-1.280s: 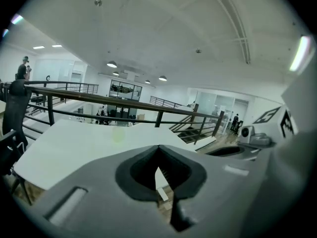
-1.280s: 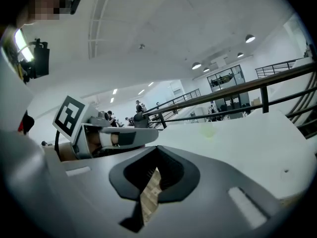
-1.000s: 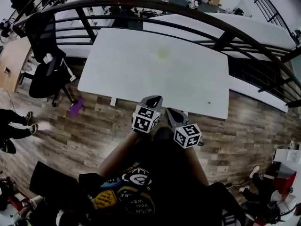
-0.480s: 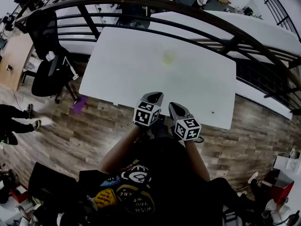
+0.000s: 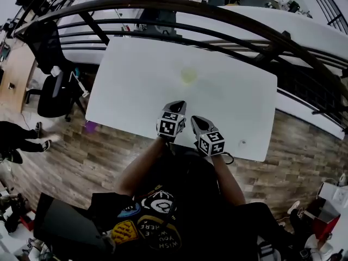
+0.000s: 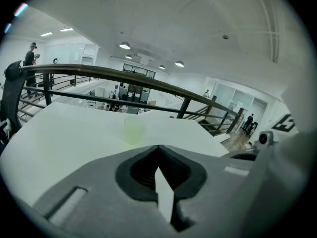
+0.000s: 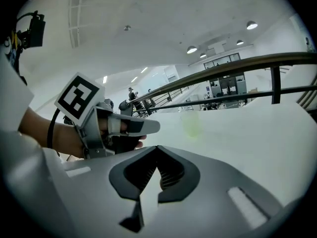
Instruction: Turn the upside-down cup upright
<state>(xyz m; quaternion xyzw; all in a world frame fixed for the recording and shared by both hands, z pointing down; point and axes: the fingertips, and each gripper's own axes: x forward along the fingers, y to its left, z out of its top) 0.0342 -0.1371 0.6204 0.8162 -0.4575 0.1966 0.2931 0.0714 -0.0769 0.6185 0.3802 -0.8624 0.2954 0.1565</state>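
Head view
Cup: a pale green cup stands on the white table, ahead of both grippers and well apart from them. It is too faint to tell which end is up.
Left gripper: clenched on nothing, over the table's near edge.
Right gripper: clenched and empty too, just beside the left one and slightly behind it.
Railing: a dark rail curves past the table's far side, beyond the cup.

Left gripper view
Jaws: pressed together, with nothing between them.
Cup: ahead and a little left of the jaw line, with bare tabletop all round it.
Edge: the table ends to the right of the jaws, where the floor shows.

Right gripper view
Jaws: closed on themselves, holding nothing.
Cup: ahead and slightly right of the tips.
Left gripper: close on this gripper's left, held in a hand.

Risk
Shut jaws: if they reach the cup without opening, they would likely knock it away rather than grasp it.
Light cup: a grazing touch could slide or roll it, and the pale wall makes aim harder.
Crowding: the two grippers are side by side and may collide on a shared reach.

Room
Tabletop: clear on every side of the cup, wide enough to tip and set it down.
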